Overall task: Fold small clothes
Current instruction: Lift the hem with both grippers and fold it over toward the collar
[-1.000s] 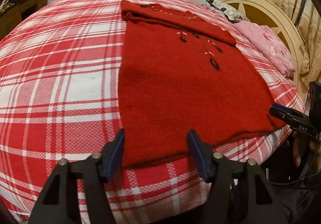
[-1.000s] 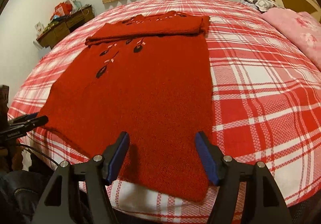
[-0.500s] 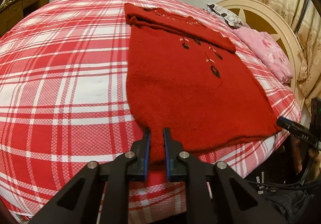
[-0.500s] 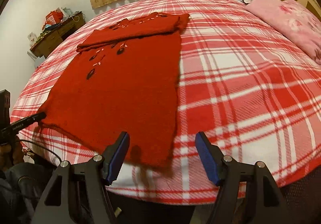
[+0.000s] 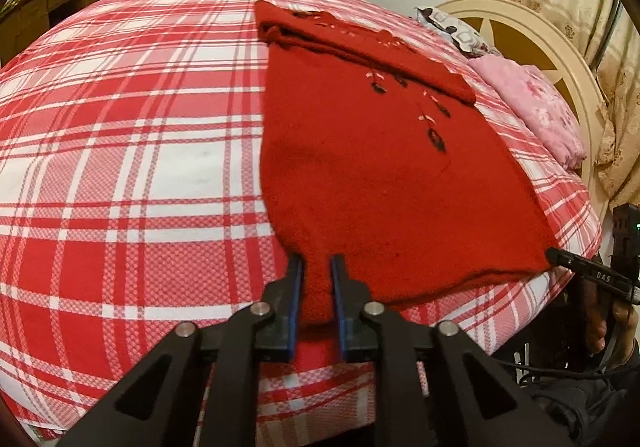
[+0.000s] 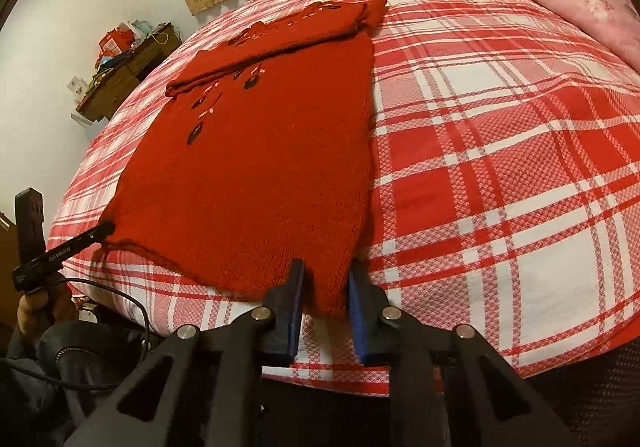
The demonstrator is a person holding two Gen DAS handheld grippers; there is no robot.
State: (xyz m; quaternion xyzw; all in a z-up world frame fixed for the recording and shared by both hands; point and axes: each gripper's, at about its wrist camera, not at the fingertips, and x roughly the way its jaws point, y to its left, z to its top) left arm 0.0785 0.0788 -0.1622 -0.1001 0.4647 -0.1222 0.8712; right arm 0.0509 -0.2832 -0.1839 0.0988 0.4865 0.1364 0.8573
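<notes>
2 grippers hold the near hem of the red sweater (image 5: 384,183), which lies flat on the bed (image 5: 120,175) with its checked red and white cover. As I judge it, the task is only partly done: the far end of the garment, with the sleeves, is already folded over into a thick band, but the long body is not yet folded and the big fold from near to far is left to do. The left gripper (image 5: 316,275) has its fingers almost together, pinching the near left corner of the hem; they have just opened a very little, and the knit is between them. The right gripper (image 6: 326,279) has just been closing its fingers, and now they press on the near right corner of the hem, with the cloth bunched between the blue pads. Both grippers point down toward the bed edge at a steep slant, side by side. 1 pink blanket (image 5: 536,107) lies by the headboard (image 5: 576,75), well apart from the sweater.
</notes>
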